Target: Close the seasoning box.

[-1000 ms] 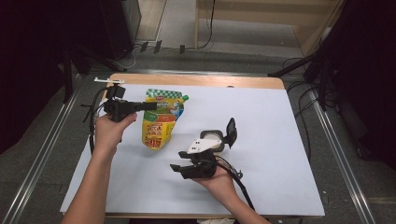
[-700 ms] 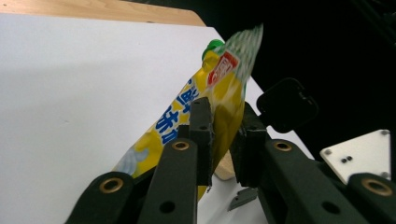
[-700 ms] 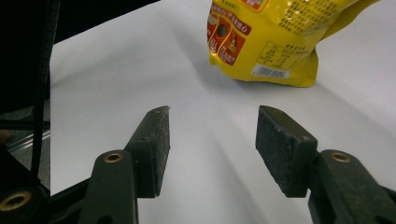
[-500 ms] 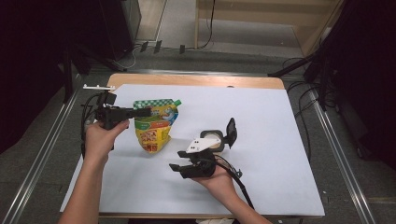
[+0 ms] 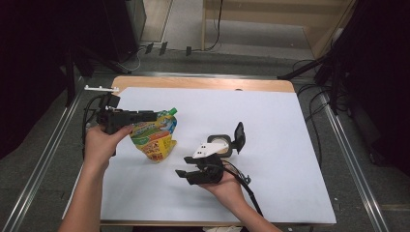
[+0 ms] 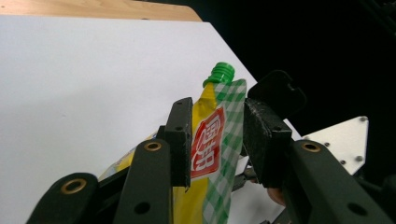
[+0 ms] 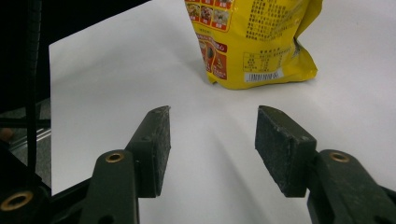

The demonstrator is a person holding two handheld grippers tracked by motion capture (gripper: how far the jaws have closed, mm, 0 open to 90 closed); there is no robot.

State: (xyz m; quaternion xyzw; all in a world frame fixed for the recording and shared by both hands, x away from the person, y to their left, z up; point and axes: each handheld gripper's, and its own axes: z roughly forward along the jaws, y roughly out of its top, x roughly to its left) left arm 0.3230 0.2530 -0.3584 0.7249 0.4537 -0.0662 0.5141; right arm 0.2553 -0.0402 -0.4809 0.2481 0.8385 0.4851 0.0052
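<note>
White sheet (image 5: 270, 145) covers wooden table (image 5: 203, 83), dark room, cables on floor behind. Yellow spout pouch (image 5: 153, 140) stands left of centre, green cap (image 6: 220, 73) up. Left gripper (image 6: 217, 140) jaws just opening, pouch top between them; one pad touches, the other stands clear. Left gripper view shows red label; right gripper view shows barcode on pouch's back. Right gripper (image 7: 210, 149) spread, nothing between, near pouch. Pouch contents hidden.

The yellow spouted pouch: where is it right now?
In the high view the yellow pouch stands on the white sheet, left of centre. Its top sits between the left claw jaws, which have just been opening; the right claw is nearby.
</note>
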